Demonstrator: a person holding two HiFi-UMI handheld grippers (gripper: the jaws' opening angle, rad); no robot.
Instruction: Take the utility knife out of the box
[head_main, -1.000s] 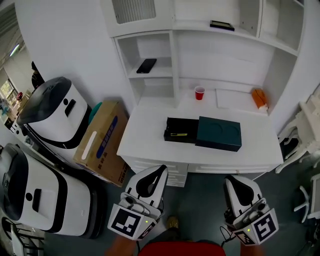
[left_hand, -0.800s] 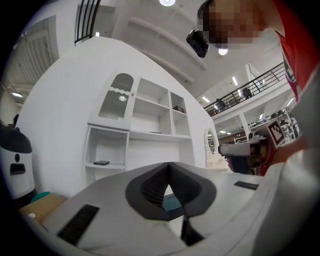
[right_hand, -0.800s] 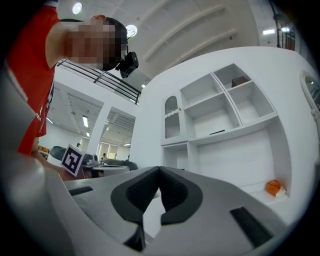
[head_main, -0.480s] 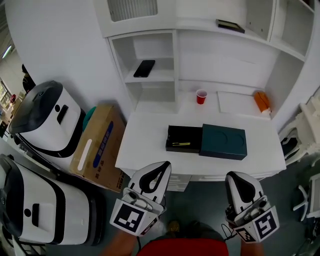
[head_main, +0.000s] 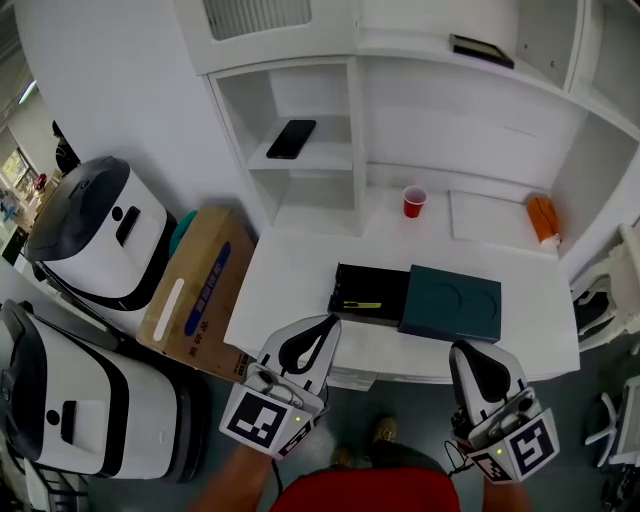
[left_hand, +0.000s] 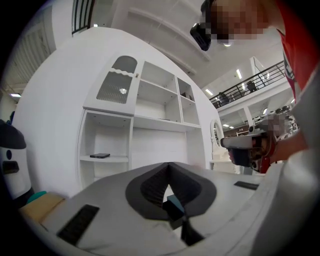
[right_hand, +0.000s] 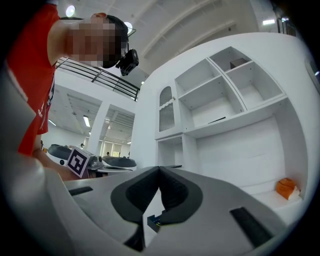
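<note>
A box lies on the white desk (head_main: 300, 280). Its open black tray (head_main: 385, 284) holds a yellow utility knife (head_main: 361, 304), and its dark teal sleeve (head_main: 450, 303) lies to the tray's right. My left gripper (head_main: 330, 322) hangs shut at the desk's front edge, short of the tray. My right gripper (head_main: 458, 348) is also shut, just off the edge below the sleeve. Both are empty. In the left gripper view the jaws (left_hand: 168, 164) meet, with the teal sleeve (left_hand: 175, 204) showing through the gap. In the right gripper view the jaws (right_hand: 159, 168) touch too.
A red cup (head_main: 413, 201) and an orange object (head_main: 543, 219) stand at the desk's back. A phone (head_main: 292, 138) lies on a shelf. A cardboard box (head_main: 195, 285) and two white machines (head_main: 95, 230) stand left of the desk.
Both grippers have moved forward to the desk's front edge, still shut. The desk and box now sit nearer in the head view.
</note>
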